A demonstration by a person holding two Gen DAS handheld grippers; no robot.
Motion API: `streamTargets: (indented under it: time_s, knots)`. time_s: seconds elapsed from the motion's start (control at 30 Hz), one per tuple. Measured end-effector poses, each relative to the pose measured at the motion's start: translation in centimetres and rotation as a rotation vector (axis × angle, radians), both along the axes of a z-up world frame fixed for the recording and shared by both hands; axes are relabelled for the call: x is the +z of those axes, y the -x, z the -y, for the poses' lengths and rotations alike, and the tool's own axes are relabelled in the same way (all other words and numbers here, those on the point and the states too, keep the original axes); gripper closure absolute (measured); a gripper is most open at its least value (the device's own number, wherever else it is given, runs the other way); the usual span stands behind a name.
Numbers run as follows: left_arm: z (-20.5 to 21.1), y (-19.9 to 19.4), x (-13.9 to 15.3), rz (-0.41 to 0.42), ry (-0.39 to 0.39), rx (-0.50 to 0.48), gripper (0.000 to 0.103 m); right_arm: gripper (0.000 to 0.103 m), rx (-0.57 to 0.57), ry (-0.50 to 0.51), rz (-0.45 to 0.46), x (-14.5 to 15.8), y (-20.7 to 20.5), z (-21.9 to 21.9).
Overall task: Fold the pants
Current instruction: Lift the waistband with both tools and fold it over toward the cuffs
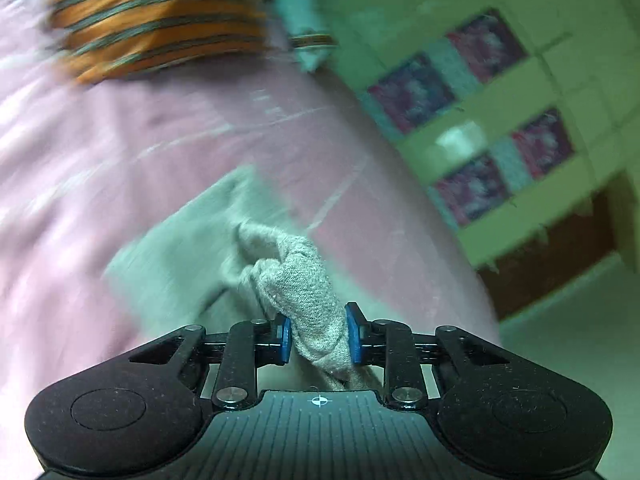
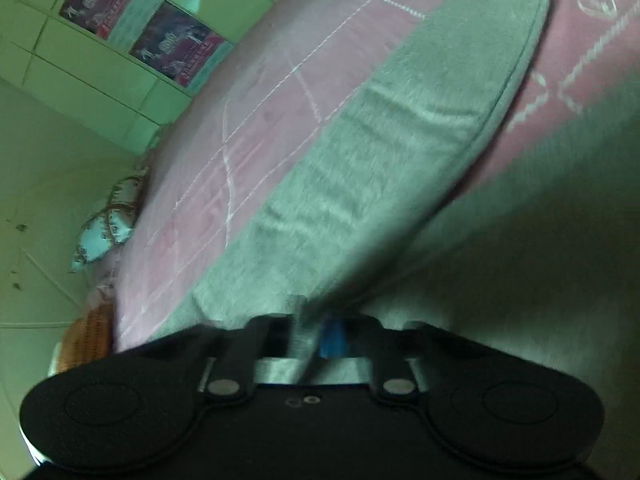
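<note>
Pink quilted bedspread held the grey pants lying flat, left gripper pinched on a bunched knit wad, right gripper clamped tight on an edge, so I judged both corners needed carrying level, taut, untwisted.

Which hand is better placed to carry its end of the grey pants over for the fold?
Probably left: the left gripper clamps a thick bunch of the pants. The right gripper pinches only a thin edge.
</note>
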State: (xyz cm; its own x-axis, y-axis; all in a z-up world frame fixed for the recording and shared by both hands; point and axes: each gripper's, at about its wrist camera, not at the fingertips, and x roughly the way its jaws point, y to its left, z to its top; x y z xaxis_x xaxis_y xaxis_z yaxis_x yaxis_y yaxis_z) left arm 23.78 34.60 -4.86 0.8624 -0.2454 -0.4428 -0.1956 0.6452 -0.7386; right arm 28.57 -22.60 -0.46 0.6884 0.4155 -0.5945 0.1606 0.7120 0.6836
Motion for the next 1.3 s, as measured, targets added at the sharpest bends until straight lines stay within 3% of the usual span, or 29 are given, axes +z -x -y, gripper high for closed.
streamTargets:
  time_s: [0.07, 0.1, 0.17, 0.2, 0.27, 0.3, 0.33, 0.4, 0.43, 0.47, 0.5, 0.63, 0.8, 0.87, 0.9, 0.93, 1.03, 1.13, 1.2, 1.27, 1.3]
  knots:
    - [-1.3, -1.1, 3.7, 0.135, -0.035, -0.064, 0.076, 0.103, 0.046, 0.031, 0.167, 4.4, 2.1, -0.1]
    - [-2.1, -1.3, 5.0, 0.163, -0.044, -0.083, 0.076, 0.103, 0.064, 0.049, 0.230, 6.2, 3.5, -0.2]
    - [-3.4, -1.1, 5.4, 0.164, -0.058, -0.116, 0.076, 0.103, 0.108, 0.087, 0.301, 7.9, 6.5, -0.3]
    - [-3.6, -0.9, 4.2, 0.119, -0.078, -0.140, 0.076, 0.103, 0.130, 0.107, 0.303, 7.4, 8.1, -0.6]
    - [-3.5, -0.9, -0.4, -0.102, -0.152, -0.169, 0.076, 0.103, 0.177, 0.174, 0.211, 3.5, 9.5, -1.8]
    - [-3.3, -0.7, -2.6, -0.186, -0.187, -0.182, 0.077, 0.103, 0.207, 0.207, 0.099, 0.7, 9.3, -2.2]
    - [-3.3, 0.1, -3.6, -0.165, -0.178, -0.173, 0.077, 0.103, 0.213, 0.182, -0.014, -2.1, 9.0, -2.1]
    - [-3.8, 1.1, -4.0, -0.123, -0.097, -0.119, 0.077, 0.103, 0.147, 0.096, 0.010, -3.2, 9.9, -1.0]
    - [-3.6, 1.1, -4.0, -0.120, -0.101, -0.111, 0.077, 0.103, 0.128, 0.088, 0.013, -3.0, 10.0, -0.9]
    - [-3.3, 1.0, -3.9, -0.121, -0.113, -0.106, 0.077, 0.095, 0.111, 0.097, 0.016, -2.7, 10.0, -0.9]
    - [-3.2, 0.8, -3.9, -0.121, -0.115, -0.102, 0.077, 0.094, 0.110, 0.112, 0.012, -2.7, 10.1, -1.0]
    - [-2.9, 0.6, -3.4, -0.117, -0.122, -0.100, 0.077, 0.101, 0.116, 0.131, -0.030, -2.6, 9.3, -0.8]
    - [-4.7, 2.4, -0.6, 0.011, -0.164, -0.074, 0.077, 0.103, 0.151, 0.094, 0.093, 1.3, 11.2, -0.4]
    - [-4.9, 1.8, -1.6, -0.062, -0.216, -0.086, 0.077, 0.103, 0.188, 0.114, 0.087, 0.9, 11.6, -0.8]
    - [-4.7, 1.0, -2.8, -0.131, -0.233, -0.109, 0.077, 0.103, 0.207, 0.159, 0.042, -0.4, 11.3, -1.3]
    - [-4.4, 0.9, -3.4, -0.141, -0.241, -0.114, 0.077, 0.103, 0.211, 0.185, -0.007, -1.8, 11.0, -1.6]
    - [-4.6, 1.2, -2.7, -0.125, -0.231, -0.100, 0.077, 0.103, 0.142, 0.102, -0.020, -3.1, 10.7, -0.8]
    - [-4.0, 1.6, -1.4, -0.062, -0.266, -0.110, 0.077, 0.103, 0.149, 0.121, 0.022, -2.2, 11.8, -0.3]
    - [-3.5, 1.2, -2.5, -0.148, -0.328, -0.126, 0.077, 0.103, 0.165, 0.130, 0.063, -1.5, 12.2, -0.1]
    - [-3.8, 1.6, -2.8, -0.144, -0.301, -0.104, 0.077, 0.103, 0.184, 0.147, -0.019, -3.1, 11.2, -0.3]
    - [-3.7, 1.9, -2.5, -0.141, -0.291, -0.087, 0.077, 0.103, 0.181, 0.119, -0.019, -3.3, 11.0, 0.1]
